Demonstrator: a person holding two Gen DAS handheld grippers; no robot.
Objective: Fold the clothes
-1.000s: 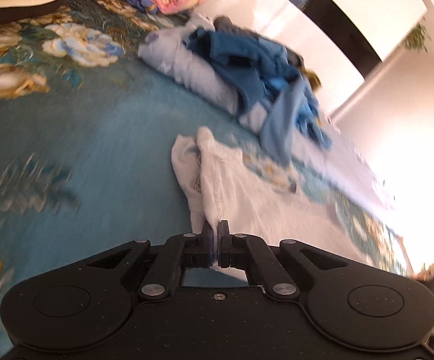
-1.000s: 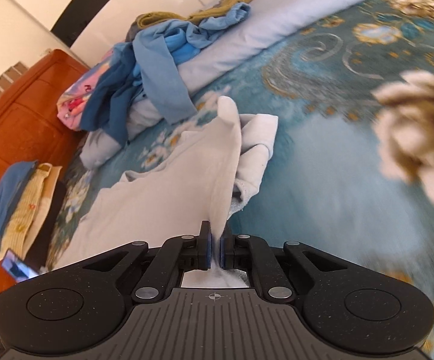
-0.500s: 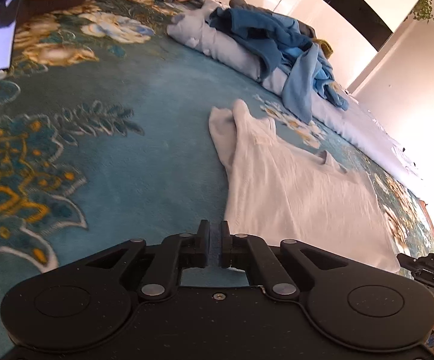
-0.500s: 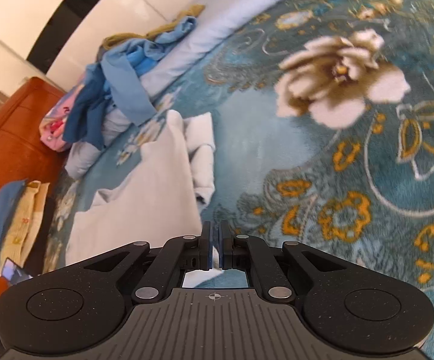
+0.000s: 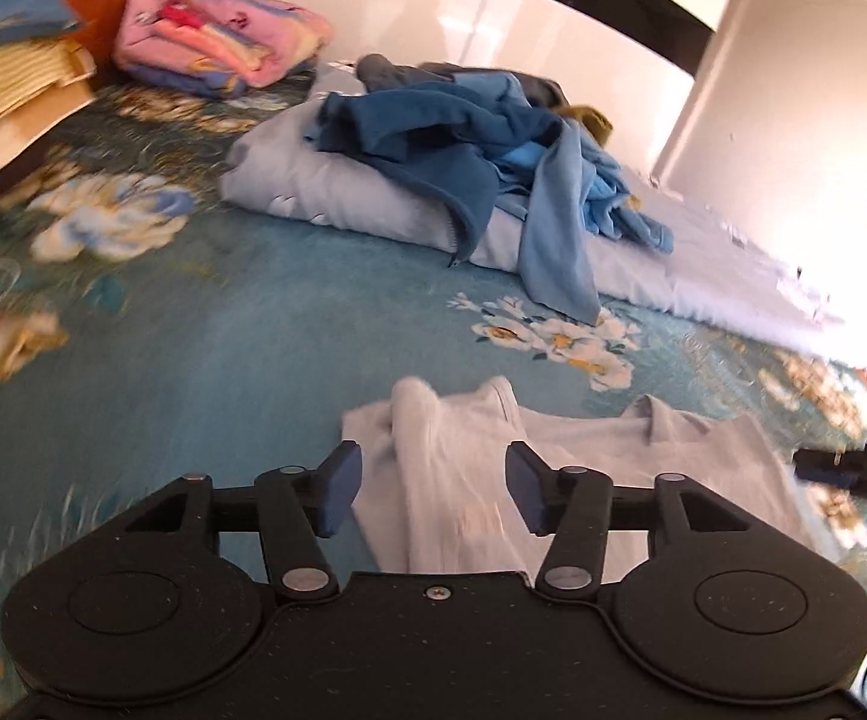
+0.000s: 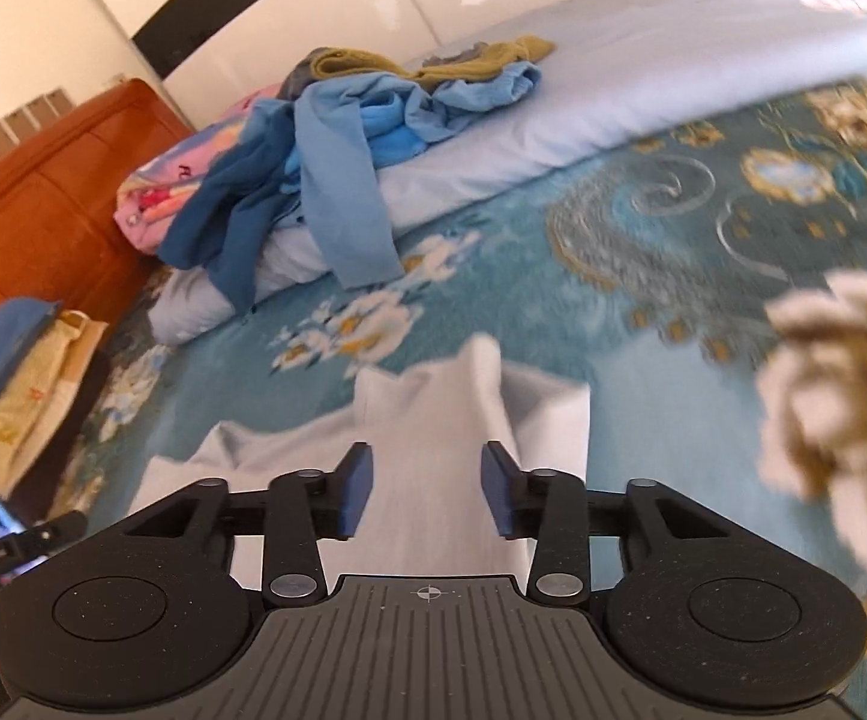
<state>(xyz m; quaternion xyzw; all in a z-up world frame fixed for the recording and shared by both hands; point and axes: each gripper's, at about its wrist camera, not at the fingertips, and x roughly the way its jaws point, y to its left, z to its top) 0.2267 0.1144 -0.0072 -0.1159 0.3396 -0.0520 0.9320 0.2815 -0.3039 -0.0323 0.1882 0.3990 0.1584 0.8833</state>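
Opening over the white shirt (image 5: 583, 450) on the teal bedspread (image 5: 223, 324), left gripper (image 5: 427, 486) and right gripper (image 6: 424, 495) fingers stand apart, gripping nothing.

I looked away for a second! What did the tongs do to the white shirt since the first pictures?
Both let go. The left tongs and right tongs, earlier pinched shut on the white shirt, are now opening with nothing gripped. The shirt, held up in a ridge before, now lies flat on the teal flowered blanket. The blue clothes pile stayed put.
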